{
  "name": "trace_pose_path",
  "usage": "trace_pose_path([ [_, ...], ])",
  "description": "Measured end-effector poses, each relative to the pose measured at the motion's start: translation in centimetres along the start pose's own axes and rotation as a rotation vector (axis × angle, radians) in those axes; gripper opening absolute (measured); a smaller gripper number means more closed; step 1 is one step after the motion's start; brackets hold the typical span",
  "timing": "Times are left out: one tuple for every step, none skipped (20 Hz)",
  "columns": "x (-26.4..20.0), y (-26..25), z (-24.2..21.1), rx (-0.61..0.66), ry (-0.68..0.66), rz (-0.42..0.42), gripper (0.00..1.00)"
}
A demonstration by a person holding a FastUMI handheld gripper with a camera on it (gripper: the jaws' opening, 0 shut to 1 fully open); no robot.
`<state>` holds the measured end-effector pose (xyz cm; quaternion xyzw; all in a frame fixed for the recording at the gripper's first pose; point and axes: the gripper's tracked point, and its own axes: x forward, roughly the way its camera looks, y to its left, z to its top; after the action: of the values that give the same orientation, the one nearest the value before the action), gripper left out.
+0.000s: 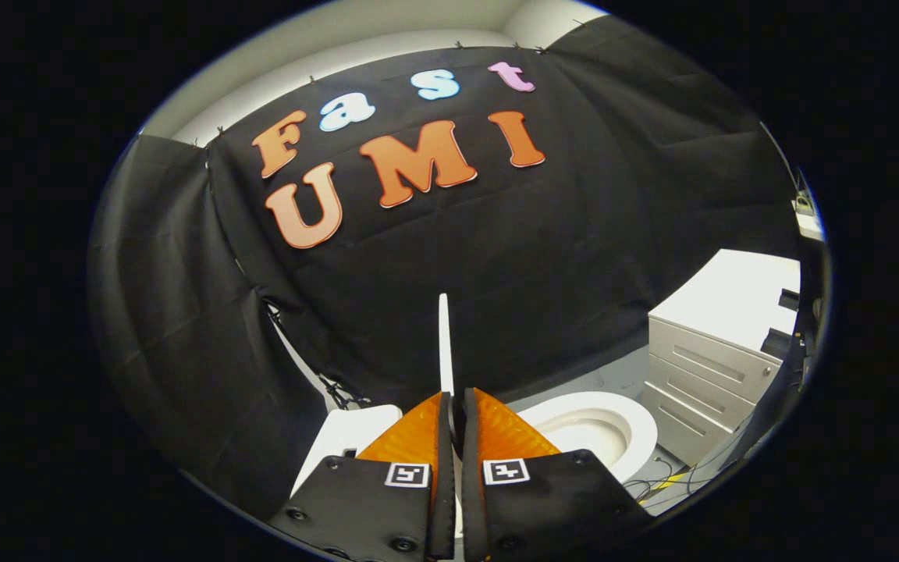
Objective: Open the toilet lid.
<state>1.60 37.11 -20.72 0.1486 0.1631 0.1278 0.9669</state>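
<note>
We see the gripper (454,398) clenched on the raised toilet lid (443,343), its thin white edge standing upright between the two fingers. Right of the fingers, the toilet seat (637,421) and bowl lie uncovered; the tank (356,429) sits to their left. A drawer cabinet (699,375) stands beyond the bowl, cables (676,476) on the floor nearby

I can read no words or numbers on anything here; the only signs are two small black-and-white square coded markers, one (406,474) on each finger of my gripper (453,394), the other (506,471) just right of the first; both sit just behind the fingertips, which are closed on the edge of the thin white upright toilet lid (443,336).
</note>
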Motion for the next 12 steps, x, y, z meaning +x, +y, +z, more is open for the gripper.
trace_pose_path([
  [-0.1,0.8,-0.2,-0.019,0.006,0.005,0.12],
  [-0.2,1.8,-0.4,-0.039,0.009,0.008,0.12],
  [-0.2,2.8,-0.4,-0.057,0.008,0.016,0.12],
  [-0.2,3.8,-0.6,-0.073,0.004,0.021,0.12],
  [-0.3,4.8,-0.8,-0.088,0.001,0.028,0.12],
  [-0.4,5.6,-1.0,-0.104,0.0,0.033,0.12],
  [-0.5,6.4,-1.3,-0.117,0.002,0.035,0.12],
  [-0.5,7.0,-1.4,-0.128,0.001,0.036,0.12],
  [-0.6,7.7,-1.6,-0.137,0.001,0.038,0.12],
  [-0.6,8.3,-1.8,-0.146,0.0,0.042,0.12],
  [-0.7,9.0,-2.1,-0.156,0.0,0.047,0.12],
  [-0.7,9.9,-2.2,-0.167,-0.001,0.053,0.12],
])
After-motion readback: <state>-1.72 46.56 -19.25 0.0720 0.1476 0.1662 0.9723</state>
